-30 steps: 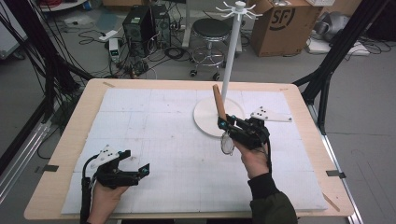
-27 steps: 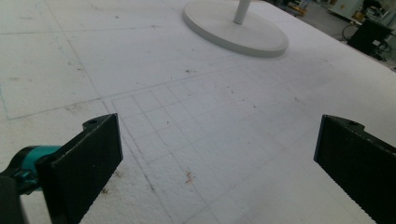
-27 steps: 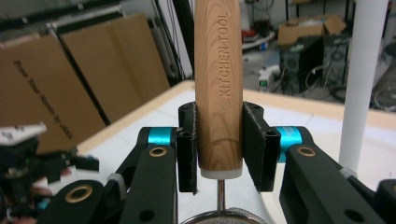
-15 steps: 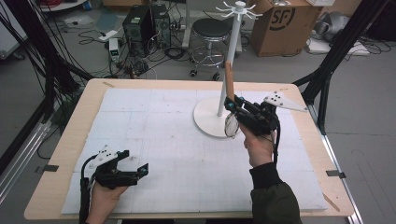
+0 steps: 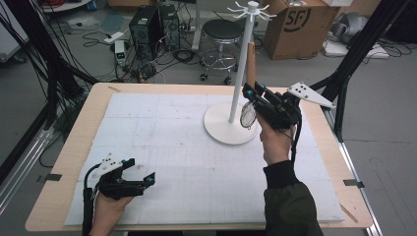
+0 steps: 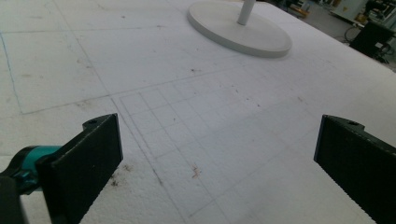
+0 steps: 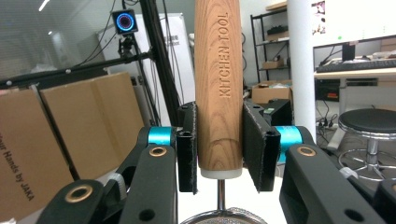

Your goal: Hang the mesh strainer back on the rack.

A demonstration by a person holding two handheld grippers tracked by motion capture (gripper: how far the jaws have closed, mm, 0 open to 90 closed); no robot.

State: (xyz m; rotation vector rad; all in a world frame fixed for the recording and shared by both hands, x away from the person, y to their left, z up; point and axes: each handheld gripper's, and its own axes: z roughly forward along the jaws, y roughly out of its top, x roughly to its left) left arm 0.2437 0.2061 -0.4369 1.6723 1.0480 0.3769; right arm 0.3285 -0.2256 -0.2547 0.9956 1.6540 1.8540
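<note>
A small strainer with a wooden handle (image 5: 251,56) marked "KITCHEN TOOL" (image 7: 218,70) stands upright, its mesh bowl (image 5: 246,115) hanging below. My right gripper (image 5: 248,91) is shut on the lower end of the handle, its jaws pressed on both sides (image 7: 219,149). It is held above the table just right of the white hanger stand's pole (image 5: 242,64), over the round base (image 5: 228,130). The stand's hooks (image 5: 252,9) are higher up. My left gripper (image 5: 147,179) rests open on the mat at front left, with nothing between its jaws (image 6: 217,158).
A white foam mat (image 5: 172,147) covers the wooden table (image 5: 74,162). The stand's base (image 6: 238,28) lies ahead of the left gripper. Beyond the table stand a stool (image 5: 223,29), a cardboard box (image 5: 295,19) and a computer tower (image 5: 147,24). Black frame legs flank the table.
My right gripper has lifted the strainer and carried it away from me, closer to the stand's pole, with the handle turned more upright. The left gripper has stayed put.
</note>
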